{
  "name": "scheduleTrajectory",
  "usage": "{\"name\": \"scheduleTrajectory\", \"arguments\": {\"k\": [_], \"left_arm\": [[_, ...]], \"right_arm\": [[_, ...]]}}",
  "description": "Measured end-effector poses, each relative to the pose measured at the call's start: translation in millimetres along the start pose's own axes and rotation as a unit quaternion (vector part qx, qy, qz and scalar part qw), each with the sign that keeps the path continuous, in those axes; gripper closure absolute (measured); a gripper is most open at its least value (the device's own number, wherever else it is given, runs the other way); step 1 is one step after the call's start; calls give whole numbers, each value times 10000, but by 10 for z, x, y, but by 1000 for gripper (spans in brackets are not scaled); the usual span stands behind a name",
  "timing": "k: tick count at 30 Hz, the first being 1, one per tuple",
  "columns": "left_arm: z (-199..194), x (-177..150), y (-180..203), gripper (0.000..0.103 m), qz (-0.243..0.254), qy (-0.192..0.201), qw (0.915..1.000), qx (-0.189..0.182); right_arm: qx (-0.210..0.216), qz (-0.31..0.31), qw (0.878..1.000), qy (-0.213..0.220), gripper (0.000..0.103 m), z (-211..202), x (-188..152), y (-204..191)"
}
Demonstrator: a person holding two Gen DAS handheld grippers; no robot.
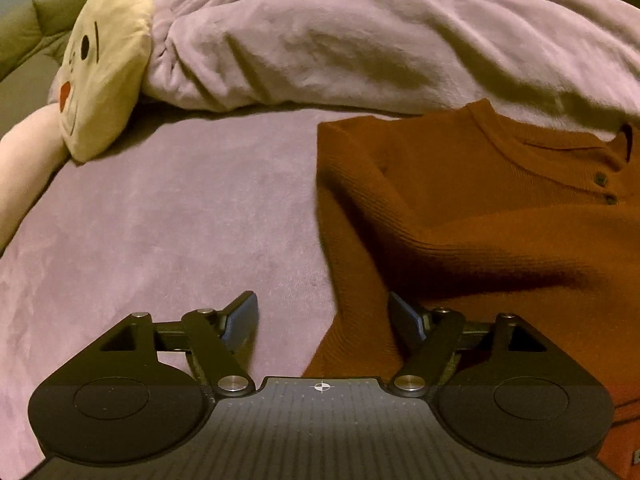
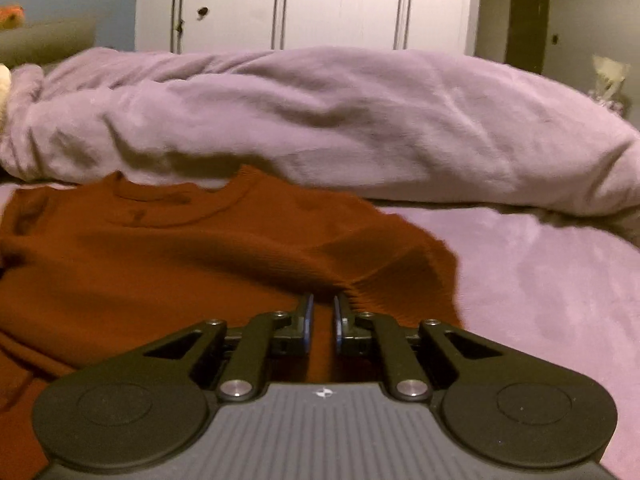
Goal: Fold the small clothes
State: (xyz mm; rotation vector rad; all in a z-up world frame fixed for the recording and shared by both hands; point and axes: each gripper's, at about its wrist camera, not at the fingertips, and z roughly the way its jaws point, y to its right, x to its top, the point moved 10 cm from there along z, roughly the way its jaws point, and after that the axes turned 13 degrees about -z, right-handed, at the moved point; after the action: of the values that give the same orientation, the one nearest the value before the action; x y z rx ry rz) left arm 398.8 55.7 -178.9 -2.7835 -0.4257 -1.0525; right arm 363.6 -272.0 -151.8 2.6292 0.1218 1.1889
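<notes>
A rust-orange knit sweater [image 1: 472, 216] with a buttoned neck lies flat on the mauve bedsheet [image 1: 168, 232]. My left gripper [image 1: 322, 312] is open and empty, low over the sweater's left edge, with its right finger above the cloth. In the right wrist view the sweater [image 2: 168, 264] lies collar away from me. My right gripper [image 2: 321, 312] is nearly closed on a fold of the sweater's right side, where the knit bunches up and lifts at the fingertips.
A bunched lilac duvet [image 1: 360, 40] runs along the far side, also in the right wrist view [image 2: 320, 120]. A cream plush toy [image 1: 104, 64] lies at the far left. White wardrobe doors [image 2: 304, 4] stand behind the bed.
</notes>
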Motion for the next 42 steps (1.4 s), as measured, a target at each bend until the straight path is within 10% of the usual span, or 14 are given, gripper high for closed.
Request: {"name": "scheduleTrajectory", "arguments": {"k": [16, 28, 42], "left_arm": [[-470, -21, -428, 23, 137, 120, 9998, -104], [-1467, -1103, -1347, 15, 532, -817, 9896, -1055], [-1566, -1605, -1192, 28, 553, -1688, 9740, -1409]], "right_arm": [[-636, -194, 9964, -524, 96, -292, -98, 245], [1163, 1160, 9749, -1505, 73, -1793, -1205, 186], [1421, 1377, 9655, -1692, 73, -2203, -1506, 235]]}}
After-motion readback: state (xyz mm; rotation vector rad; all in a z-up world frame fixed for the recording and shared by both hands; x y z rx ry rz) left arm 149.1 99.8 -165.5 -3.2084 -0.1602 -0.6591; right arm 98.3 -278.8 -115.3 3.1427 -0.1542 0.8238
